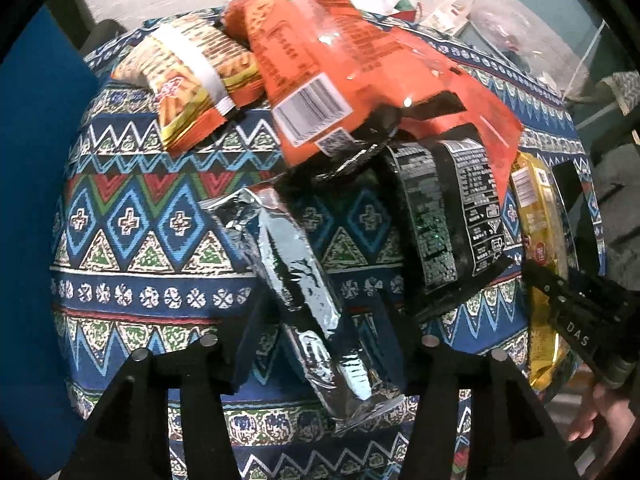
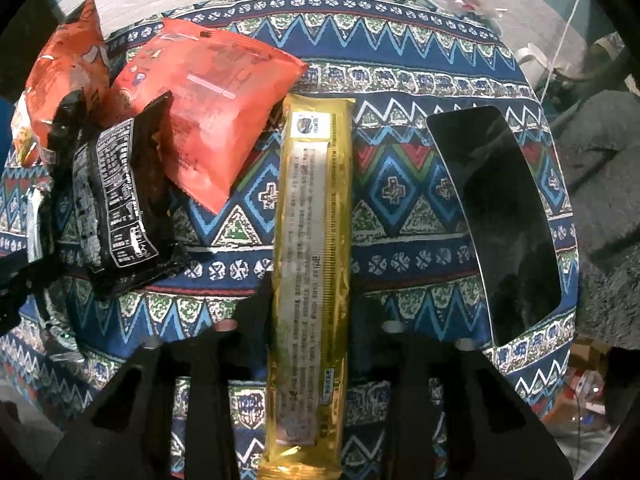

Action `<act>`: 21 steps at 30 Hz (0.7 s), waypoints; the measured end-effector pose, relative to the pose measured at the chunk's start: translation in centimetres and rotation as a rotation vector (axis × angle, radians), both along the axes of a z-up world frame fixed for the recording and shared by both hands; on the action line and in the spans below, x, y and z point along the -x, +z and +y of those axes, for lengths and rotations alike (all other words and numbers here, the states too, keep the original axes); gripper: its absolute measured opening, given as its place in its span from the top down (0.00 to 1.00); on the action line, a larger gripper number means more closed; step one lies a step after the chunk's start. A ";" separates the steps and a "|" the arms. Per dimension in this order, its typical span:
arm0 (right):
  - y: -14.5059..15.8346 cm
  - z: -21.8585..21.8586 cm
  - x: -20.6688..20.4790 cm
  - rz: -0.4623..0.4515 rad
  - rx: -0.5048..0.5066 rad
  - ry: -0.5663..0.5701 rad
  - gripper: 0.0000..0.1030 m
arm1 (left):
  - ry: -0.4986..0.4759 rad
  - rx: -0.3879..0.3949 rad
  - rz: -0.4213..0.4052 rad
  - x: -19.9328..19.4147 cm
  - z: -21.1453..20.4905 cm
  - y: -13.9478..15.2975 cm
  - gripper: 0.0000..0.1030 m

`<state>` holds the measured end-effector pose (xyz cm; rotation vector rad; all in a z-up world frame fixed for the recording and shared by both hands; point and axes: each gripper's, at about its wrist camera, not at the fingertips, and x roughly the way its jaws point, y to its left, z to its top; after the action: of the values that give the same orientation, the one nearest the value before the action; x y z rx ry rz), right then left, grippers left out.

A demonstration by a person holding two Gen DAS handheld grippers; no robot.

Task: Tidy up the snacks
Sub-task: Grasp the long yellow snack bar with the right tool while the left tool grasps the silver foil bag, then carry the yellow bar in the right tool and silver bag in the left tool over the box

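Straddling silver packet [image 1: 298, 292] with left gripper [image 1: 316, 344], fingers [image 1: 224, 364] apart on either side, packet lying diagonal on patterned cloth [image 1: 132, 216] over surface. Flanking long gold packet [image 2: 312, 264] with right gripper [image 2: 310, 332], fingers [image 2: 400, 360] spread, not closed on it; packet flat, lengthwise between them. Black packet [image 2: 116, 200] and red packet [image 2: 212, 116] overlapping at left of right view. Orange bag [image 1: 332, 64] across black packet in left view. Dark rectangular opening [image 2: 504, 220] right of gold packet
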<state>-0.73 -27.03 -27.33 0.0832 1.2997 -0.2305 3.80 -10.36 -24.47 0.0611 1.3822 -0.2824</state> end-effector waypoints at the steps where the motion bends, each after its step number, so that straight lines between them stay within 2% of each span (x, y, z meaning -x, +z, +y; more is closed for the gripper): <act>1: 0.2 0.2 0.2 -0.001 0.000 0.002 0.72 | -0.005 -0.002 -0.005 -0.1 -0.2 0.0 0.63; 5: 1.0 0.3 0.8 -0.010 -0.003 0.002 0.72 | 0.002 0.020 0.011 0.3 -0.1 0.1 0.68; 10: 2.4 0.3 1.9 -0.032 -0.020 -0.017 0.72 | -0.030 -0.018 -0.029 1.6 1.6 1.5 0.71; 21: 6.3 1.8 3.2 -0.114 -0.021 0.000 0.72 | -0.094 -0.022 -0.124 4.1 3.1 5.8 0.72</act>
<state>-3.91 -25.22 -21.05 0.1129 1.1884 -0.2090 -0.29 -7.28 -18.69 0.1596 1.2614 -0.3368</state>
